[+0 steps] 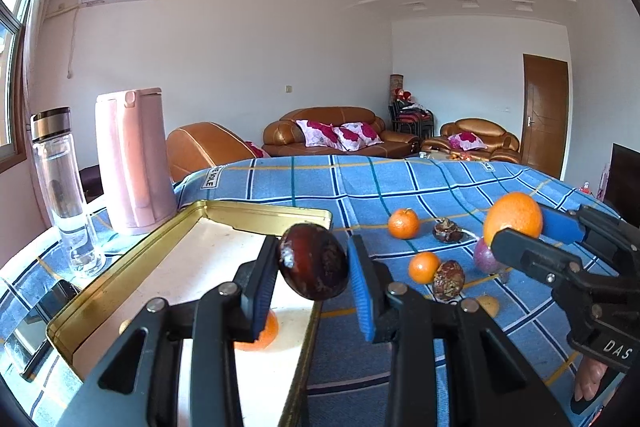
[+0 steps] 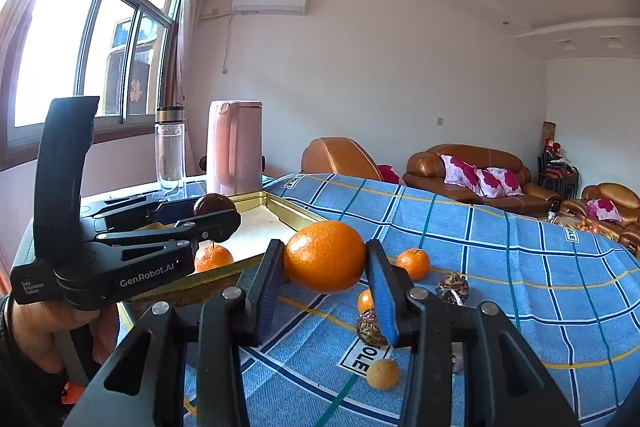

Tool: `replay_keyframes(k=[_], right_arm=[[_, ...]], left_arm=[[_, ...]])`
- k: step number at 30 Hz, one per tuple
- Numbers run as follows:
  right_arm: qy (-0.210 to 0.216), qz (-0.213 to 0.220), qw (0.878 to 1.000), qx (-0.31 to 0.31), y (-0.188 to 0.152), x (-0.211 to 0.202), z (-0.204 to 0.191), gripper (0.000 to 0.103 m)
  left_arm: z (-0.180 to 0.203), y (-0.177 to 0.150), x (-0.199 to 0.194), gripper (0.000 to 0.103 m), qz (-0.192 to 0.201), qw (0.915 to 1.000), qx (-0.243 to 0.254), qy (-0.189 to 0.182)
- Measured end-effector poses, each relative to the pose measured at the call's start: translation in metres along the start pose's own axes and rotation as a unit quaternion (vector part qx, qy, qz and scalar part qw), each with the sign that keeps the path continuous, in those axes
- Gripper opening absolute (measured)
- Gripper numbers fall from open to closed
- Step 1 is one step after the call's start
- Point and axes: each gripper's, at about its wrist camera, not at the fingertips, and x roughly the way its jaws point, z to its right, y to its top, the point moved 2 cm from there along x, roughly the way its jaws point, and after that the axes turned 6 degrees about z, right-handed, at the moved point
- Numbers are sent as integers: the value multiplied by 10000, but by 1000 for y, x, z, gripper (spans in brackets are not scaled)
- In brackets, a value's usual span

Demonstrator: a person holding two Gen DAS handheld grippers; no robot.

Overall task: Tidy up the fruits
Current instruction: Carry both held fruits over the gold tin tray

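- Left gripper (image 1: 313,269), centre-bottom of the left wrist view: fingers closed narrow on a dark maroon passion fruit (image 1: 313,261), blue pads pressing both sides. The fruit hangs clear of any surface, over the near right edge of the gold tin tray (image 1: 120,275).
- Right gripper (image 2: 325,259), centre of the right wrist view: fingers clamped a little wider on an orange (image 2: 325,256), held off the blue checked cloth (image 2: 500,251), just right of the tray's rim.
- One mandarin in the tray (image 2: 213,258) sits on the pale floor, lower left of the right wrist view, partly hidden under the left gripper.
- Loose on the cloth, right half of the left wrist view: two small mandarins, one farther back (image 1: 404,223) and one nearer (image 1: 424,267); two wrinkled brown passion fruits (image 1: 448,279); a purple one partly behind the right tool.
- A small yellowish fruit (image 2: 383,373) lies low in the right wrist view; I can't name it.
- Pink kettle (image 1: 132,159) and clear bottle (image 1: 66,187) stand beyond the tray, upper left.
- Step in hand, as I read it: both fruits in carry toward the tray, neither set down yet.
- Next move calls for lowering each fruit onto bare tray floor, clear of the mandarin, then easing the fingers apart gently so nothing rolls over the low rim. The hands are close; they need to avoid knocking together.
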Motion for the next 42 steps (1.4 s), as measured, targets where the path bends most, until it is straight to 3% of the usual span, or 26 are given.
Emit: replay_keyframes(k=[42], right_arm=[[850,-242,9947,-528,15,54,-81,43]], left_arm=[[-82,-7,0,36,-380,9959,-227,785]])
